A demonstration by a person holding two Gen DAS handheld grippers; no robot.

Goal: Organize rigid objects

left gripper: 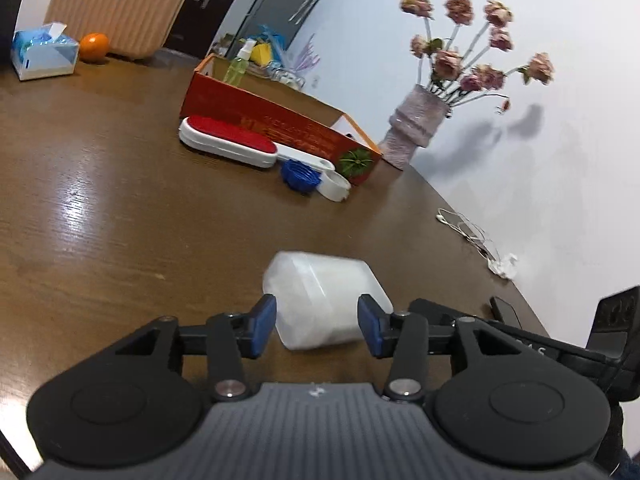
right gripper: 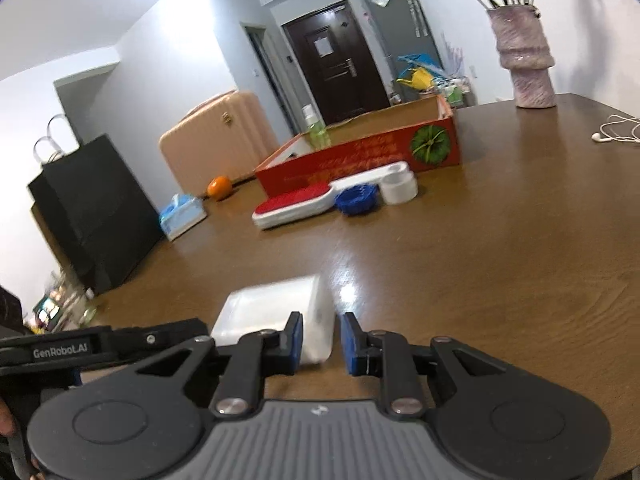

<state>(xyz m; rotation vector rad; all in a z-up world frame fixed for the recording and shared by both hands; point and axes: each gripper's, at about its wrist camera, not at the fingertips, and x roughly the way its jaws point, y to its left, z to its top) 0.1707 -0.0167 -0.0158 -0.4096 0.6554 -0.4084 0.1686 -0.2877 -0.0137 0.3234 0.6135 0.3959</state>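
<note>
A translucent white plastic container (left gripper: 326, 300) lies tilted on the brown table (left gripper: 120, 220). My left gripper (left gripper: 317, 330) is open, its blue pads on either side of the container. In the right wrist view the same container (right gripper: 276, 312) sits just ahead, and my right gripper (right gripper: 320, 344) is open with one wall of the container between its pads. Farther off, a red-and-white lint brush (left gripper: 228, 140), a blue cap (left gripper: 300, 174) and a white tape roll (left gripper: 334, 186) lie in front of an open red cardboard box (left gripper: 280, 120) holding a green spray bottle (left gripper: 240, 62).
A purple vase of dried roses (left gripper: 416, 128) stands by the wall. White earphones (left gripper: 468, 232) and a crumpled tissue (left gripper: 506, 266) lie near the table's right edge. A tissue box (left gripper: 44, 50) and an orange (left gripper: 94, 46) sit at the far side, a pink suitcase (left gripper: 120, 4) beyond.
</note>
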